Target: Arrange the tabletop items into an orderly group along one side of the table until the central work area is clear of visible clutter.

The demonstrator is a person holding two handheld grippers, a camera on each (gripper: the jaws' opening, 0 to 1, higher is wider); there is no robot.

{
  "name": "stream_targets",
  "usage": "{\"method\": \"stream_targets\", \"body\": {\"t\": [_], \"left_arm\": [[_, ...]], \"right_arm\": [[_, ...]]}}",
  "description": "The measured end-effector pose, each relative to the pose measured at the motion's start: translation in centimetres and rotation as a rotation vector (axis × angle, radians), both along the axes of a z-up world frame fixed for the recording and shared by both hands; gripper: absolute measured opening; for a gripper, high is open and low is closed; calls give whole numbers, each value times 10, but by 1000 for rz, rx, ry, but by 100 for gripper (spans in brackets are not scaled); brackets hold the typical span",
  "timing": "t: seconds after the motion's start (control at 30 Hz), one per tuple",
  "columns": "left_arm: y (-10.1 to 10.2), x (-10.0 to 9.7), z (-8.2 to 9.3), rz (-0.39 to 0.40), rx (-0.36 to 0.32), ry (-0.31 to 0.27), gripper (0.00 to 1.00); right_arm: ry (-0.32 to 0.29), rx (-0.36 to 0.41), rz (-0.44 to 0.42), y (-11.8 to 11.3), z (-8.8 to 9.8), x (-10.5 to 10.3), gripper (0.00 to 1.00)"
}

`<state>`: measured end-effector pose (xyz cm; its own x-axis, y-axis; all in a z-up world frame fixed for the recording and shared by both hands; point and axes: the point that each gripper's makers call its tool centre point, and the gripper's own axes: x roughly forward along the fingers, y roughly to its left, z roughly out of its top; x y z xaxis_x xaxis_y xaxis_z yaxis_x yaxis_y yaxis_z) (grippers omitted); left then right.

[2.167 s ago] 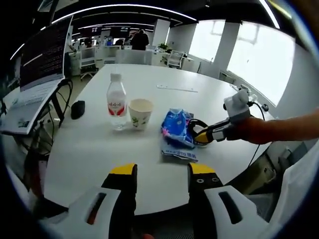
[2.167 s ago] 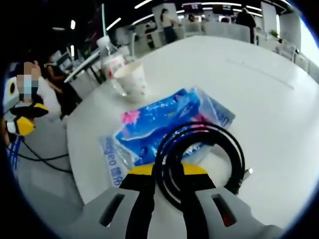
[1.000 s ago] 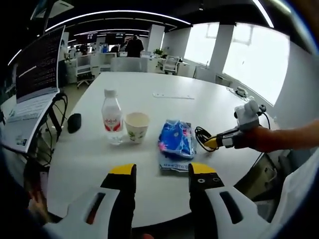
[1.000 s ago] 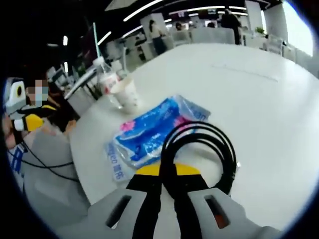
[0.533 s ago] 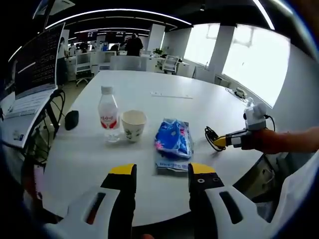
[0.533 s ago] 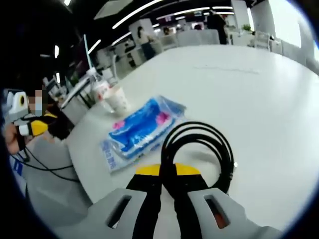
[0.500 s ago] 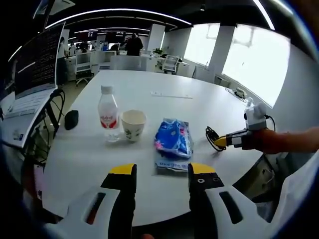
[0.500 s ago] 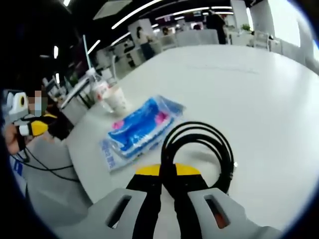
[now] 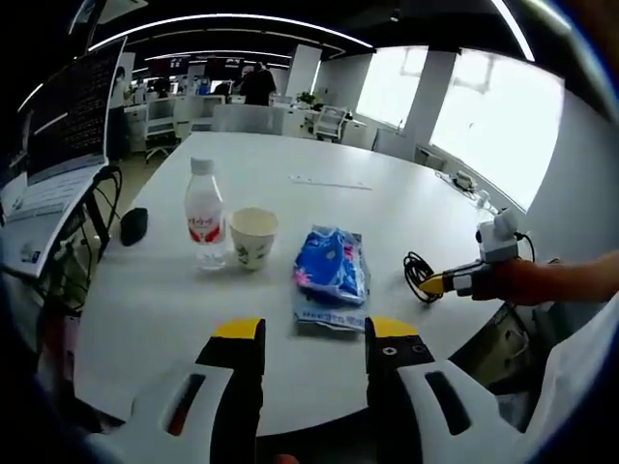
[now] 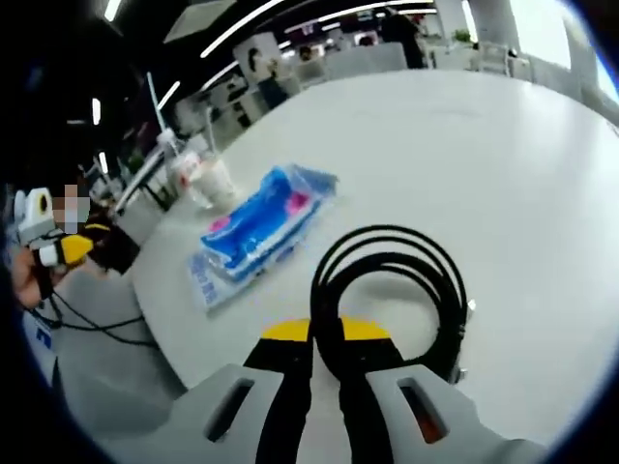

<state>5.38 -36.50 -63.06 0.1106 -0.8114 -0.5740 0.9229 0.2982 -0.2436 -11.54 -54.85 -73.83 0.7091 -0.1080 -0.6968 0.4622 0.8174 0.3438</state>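
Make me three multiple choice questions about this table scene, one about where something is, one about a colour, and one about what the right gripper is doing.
1. Where is the paper cup?
A. Right beside the water bottle
B. On top of the blue packet
C. At the far table edge

2. What colour is the coiled cable?
A. White
B. Black
C. Red

3. What state is the right gripper in?
A. Open over the cup
B. Shut on nothing
C. Shut on the cable

Answers:
1. A, cup and bottle stand side by side.
2. B, the loops are black against the white table.
3. C, the jaws pinch the coil's near side.
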Motion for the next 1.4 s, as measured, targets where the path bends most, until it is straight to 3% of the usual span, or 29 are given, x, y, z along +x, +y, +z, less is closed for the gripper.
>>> {"method": "stream_targets", "body": {"t": [0.23,0.73,1.0,1.4], "left_arm": [[-1,-5,-3,-2,3,13,40],[0,-13,-9,-5,15,43,39],[2,-14,-11,10,14,62,39],[4,-14,-12,20,18,66,38]], "right_arm": [[37,37,47,10,-13,-1,10],[0,23,93,7,3,8,1],[-23,1,113,2,17,21,0],[-24,15,107,4,19,35,0]]}}
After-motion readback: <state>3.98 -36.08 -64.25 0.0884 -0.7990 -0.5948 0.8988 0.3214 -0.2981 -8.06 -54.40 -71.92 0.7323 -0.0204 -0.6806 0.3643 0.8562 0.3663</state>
